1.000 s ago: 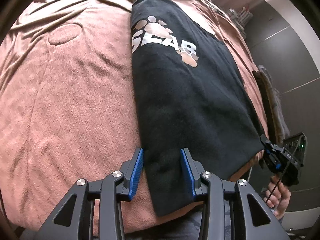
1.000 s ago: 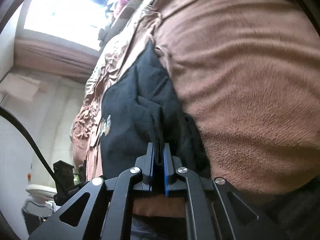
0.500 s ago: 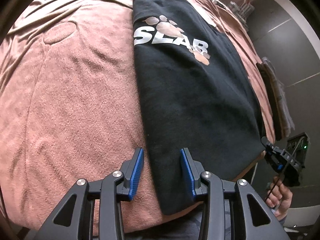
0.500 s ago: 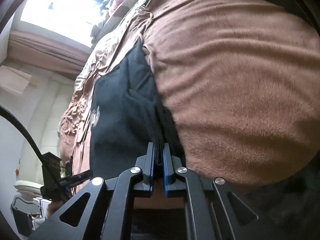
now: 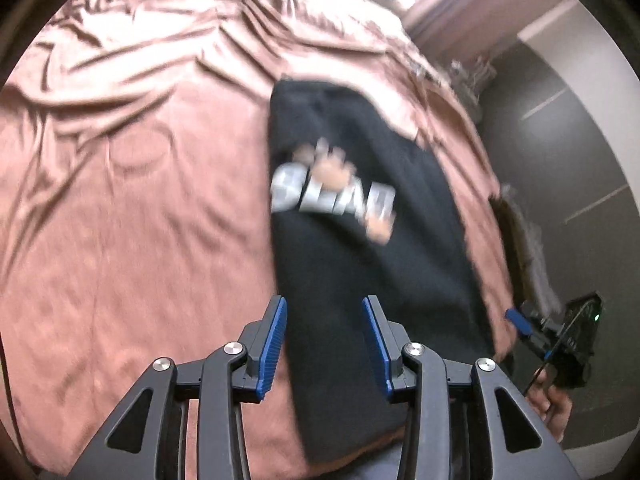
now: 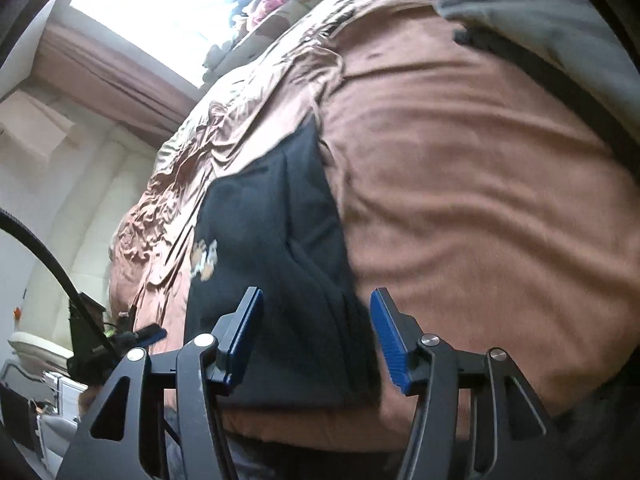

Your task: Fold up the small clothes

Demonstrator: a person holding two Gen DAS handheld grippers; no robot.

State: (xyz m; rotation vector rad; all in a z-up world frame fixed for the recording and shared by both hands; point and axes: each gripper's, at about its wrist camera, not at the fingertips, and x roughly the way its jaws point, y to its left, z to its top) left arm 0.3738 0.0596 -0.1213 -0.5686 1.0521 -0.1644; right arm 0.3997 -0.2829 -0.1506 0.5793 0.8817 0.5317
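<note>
1. Bed (image 5: 120,240), covered in brown fabric; more of its rumpled far end shows in both views than a second ago.
2. Black shirt (image 5: 360,264), folded into a long strip, lying flat near the bed's near edge.
3. Right gripper (image 6: 316,316): jaws, earlier clamped on the shirt's folded edge, have just been opening; pads clear of the cloth.
4. Left gripper (image 5: 324,324): jaws apart as before, nothing gripped, raised above the shirt's near end.

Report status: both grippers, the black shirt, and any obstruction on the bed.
Right gripper just opened, clear of the black shirt. Left gripper open, empty. Shirt lies folded narrow on brown blanket. Nothing in the way.
</note>
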